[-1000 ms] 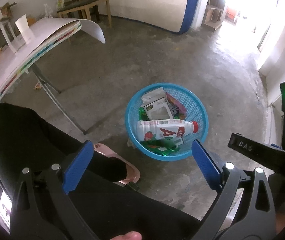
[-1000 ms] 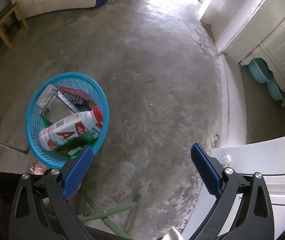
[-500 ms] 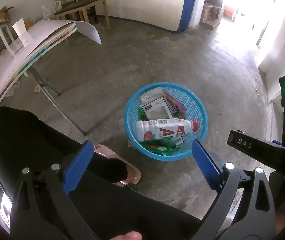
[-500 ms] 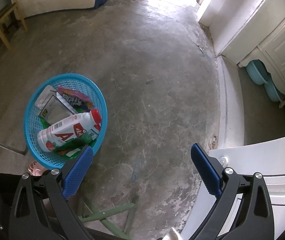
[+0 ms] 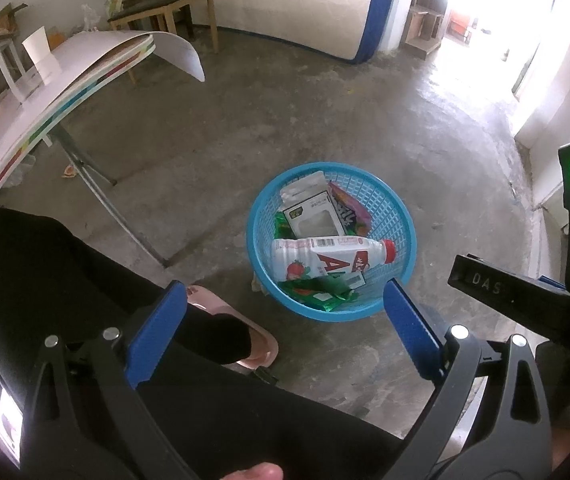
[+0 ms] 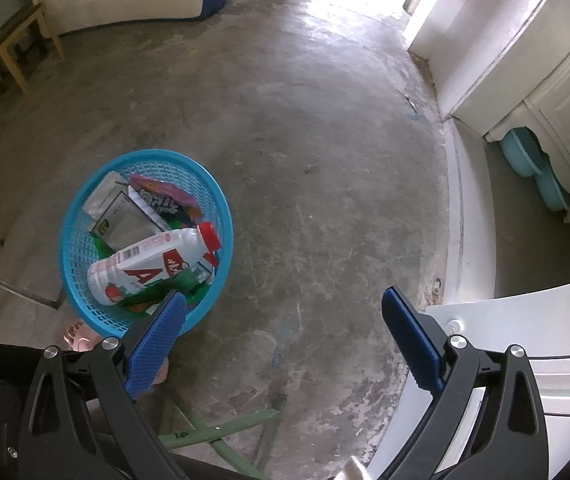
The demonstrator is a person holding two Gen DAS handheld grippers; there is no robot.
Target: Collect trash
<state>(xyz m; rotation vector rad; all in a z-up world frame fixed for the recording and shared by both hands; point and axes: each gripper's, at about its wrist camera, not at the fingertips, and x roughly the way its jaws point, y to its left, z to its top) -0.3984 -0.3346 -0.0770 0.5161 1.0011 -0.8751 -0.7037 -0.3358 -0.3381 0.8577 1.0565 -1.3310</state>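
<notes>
Left wrist: bottle [image 5: 325,258] atop, apparently, basket [image 5: 399,216] trash.

We're looking at a bare concrete floor [image 6: 325,184], worn and stained. A blue basket [image 5: 401,216] sits directly on it, near the table's metal legs [image 5: 97,196]. A small scrap [image 5: 69,171] lies by those legs. A wooden bench [image 5: 161,4] stands at the far wall.
</notes>
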